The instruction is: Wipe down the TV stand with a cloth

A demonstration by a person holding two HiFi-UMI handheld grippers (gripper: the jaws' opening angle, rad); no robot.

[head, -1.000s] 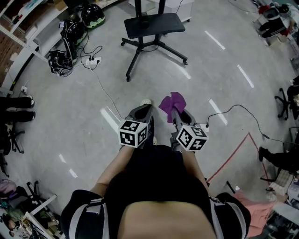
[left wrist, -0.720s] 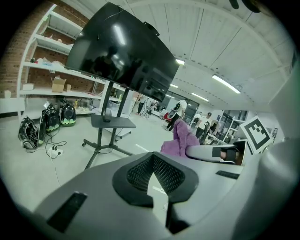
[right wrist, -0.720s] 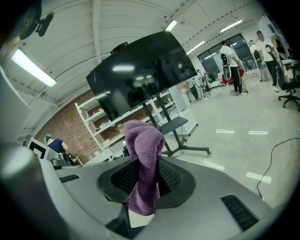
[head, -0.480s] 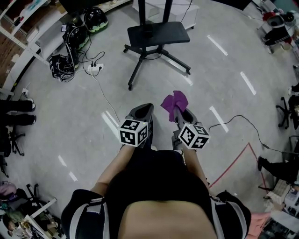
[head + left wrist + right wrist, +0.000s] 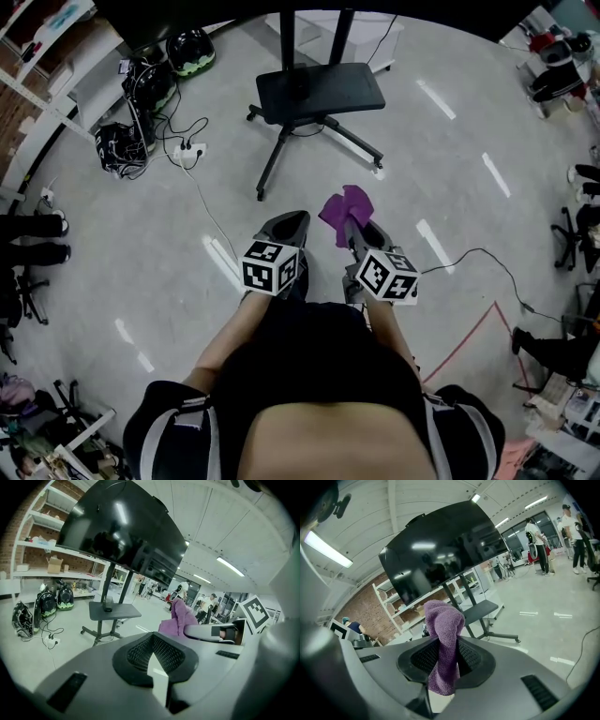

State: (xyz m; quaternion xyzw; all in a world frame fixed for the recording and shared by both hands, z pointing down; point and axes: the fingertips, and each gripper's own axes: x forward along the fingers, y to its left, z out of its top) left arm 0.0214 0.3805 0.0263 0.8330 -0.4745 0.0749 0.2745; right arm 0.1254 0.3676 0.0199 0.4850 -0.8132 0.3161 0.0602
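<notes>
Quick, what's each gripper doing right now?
Left hand-held gripper: closed, empty.
Right hand-held gripper: closed on the cloth.

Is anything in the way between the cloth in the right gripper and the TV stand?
Nothing visible: bare floor lies between the purple cloth, clamped in the right gripper, and the TV stand. A white cable runs off to the left.

Ahead of me: bare floor [image 5: 450, 169], open up to the TV stand [image 5: 319, 92]; its splayed legs [image 5: 272, 161] bar any low approach. To my left: power strip [image 5: 184, 147] with trailing cable; bags [image 5: 122, 124] by the shelving.
</notes>
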